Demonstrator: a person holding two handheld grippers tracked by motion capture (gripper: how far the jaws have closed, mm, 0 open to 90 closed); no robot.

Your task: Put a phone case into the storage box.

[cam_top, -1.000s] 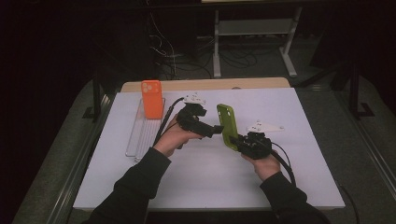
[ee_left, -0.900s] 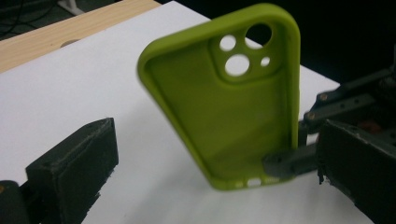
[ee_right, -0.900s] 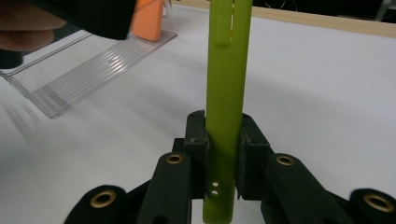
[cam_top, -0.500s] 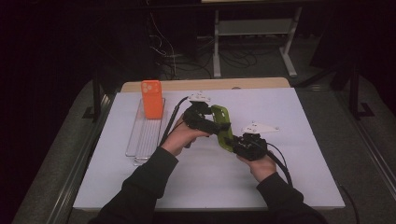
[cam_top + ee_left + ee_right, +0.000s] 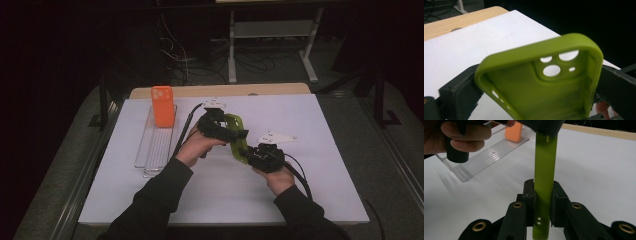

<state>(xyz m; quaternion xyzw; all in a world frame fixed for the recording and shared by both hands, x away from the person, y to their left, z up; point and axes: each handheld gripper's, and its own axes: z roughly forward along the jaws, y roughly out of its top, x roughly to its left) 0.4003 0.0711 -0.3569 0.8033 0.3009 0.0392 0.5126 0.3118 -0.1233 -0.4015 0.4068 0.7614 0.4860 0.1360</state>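
A green phone case (image 5: 240,146) hangs above the white table, tilted, with its camera cut-outs at the far end. My right gripper (image 5: 247,156) is shut on its near end; in the right gripper view the pads (image 5: 556,195) pinch the thin wall of the case (image 5: 545,170). My left gripper (image 5: 238,131) straddles the far end across its width. Its jaws have just been closing with the case (image 5: 544,87) between them, and each jaw now touches a side edge. An orange phone case (image 5: 162,106) stands upright at the far end of a clear tray (image 5: 155,145).
The white table top (image 5: 325,150) has free room to the right and near the front. A wooden strip (image 5: 220,91) runs along its far edge. The person's left hand (image 5: 461,137) is close above the clear ribbed tray (image 5: 484,157), with the orange case (image 5: 514,132) behind it.
The left gripper moved right and came over the top end of the green case. The case tipped from upright to a slant, and the right hand drew slightly nearer.
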